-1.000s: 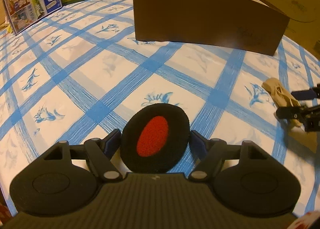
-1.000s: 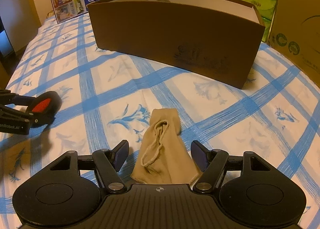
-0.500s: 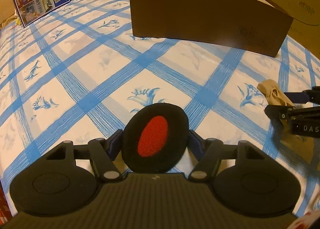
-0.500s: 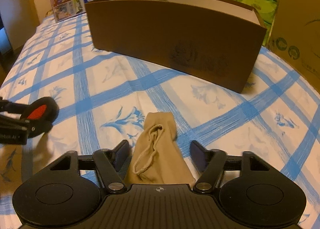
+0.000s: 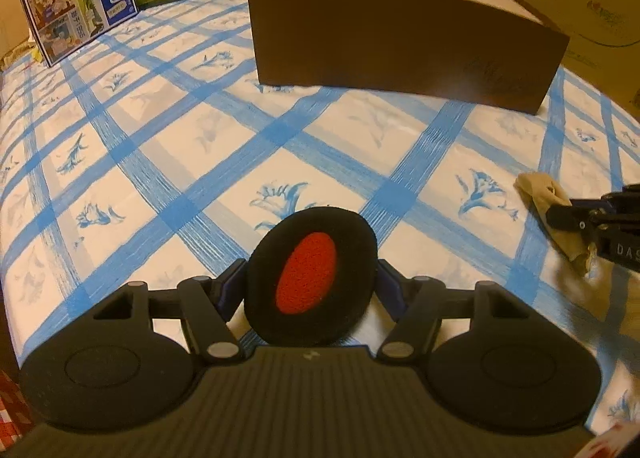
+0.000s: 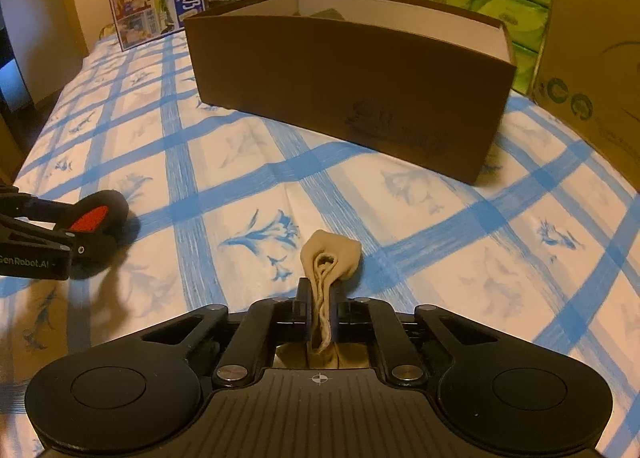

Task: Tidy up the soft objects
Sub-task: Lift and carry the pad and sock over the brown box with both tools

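Left tongs (image 5: 312, 286) grasp the black-and-red pad (image 5: 310, 278), carried in front of the brown box (image 5: 400, 41). Your right tongs (image 6: 320, 312) have just closed, clenching the beige cloth pouch (image 6: 330, 258), bunched on the bed (image 6: 240, 161) before the box. Both soft items gripped; boxing looks next.

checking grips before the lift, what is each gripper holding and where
Left gripper clamps the black round foam pad with red centre by its side edges. Right gripper pinches the beige fabric pouch mid-body.
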Motion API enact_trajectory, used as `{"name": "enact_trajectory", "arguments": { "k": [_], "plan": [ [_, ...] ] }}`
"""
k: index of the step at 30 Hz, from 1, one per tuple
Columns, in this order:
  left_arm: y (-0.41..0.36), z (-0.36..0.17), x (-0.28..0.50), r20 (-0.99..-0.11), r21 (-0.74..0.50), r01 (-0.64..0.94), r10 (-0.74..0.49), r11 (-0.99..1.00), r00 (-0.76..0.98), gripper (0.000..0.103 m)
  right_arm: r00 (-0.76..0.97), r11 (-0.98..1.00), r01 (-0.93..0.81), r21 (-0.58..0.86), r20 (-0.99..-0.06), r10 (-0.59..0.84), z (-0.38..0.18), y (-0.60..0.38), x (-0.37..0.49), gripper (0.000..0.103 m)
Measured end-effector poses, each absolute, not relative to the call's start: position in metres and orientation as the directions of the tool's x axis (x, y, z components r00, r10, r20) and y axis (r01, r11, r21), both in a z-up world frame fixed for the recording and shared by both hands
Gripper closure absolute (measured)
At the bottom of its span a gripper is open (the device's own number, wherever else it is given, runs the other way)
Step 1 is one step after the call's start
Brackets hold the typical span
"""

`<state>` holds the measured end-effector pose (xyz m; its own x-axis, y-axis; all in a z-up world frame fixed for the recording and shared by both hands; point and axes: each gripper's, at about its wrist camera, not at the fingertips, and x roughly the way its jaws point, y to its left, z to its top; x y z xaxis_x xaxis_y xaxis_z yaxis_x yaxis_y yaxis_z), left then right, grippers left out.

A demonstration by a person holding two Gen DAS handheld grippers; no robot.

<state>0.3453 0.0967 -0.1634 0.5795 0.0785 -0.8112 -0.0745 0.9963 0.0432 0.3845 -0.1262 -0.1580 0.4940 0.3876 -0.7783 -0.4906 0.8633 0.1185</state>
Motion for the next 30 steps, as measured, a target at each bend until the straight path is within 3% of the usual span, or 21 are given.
{"name": "enact_trajectory", "arguments": {
  "k": [16,30],
  "plan": [
    [0.082,-0.108,0.34,-0.755,0.072,-0.027,0.072,0.997,0.652,0.037,0.539,0.872,-0.458,0.171,-0.727,0.426,-0.109,-0.16,0.37,0.095],
    [0.07,-0.057,0.382,-0.696,0.053,0.045,0.004,0.998,0.718,0.037,0.586,0.846,-0.491,0.21,-0.638,0.499,-0.052,-0.177,0.41,0.095]
  ]
}}
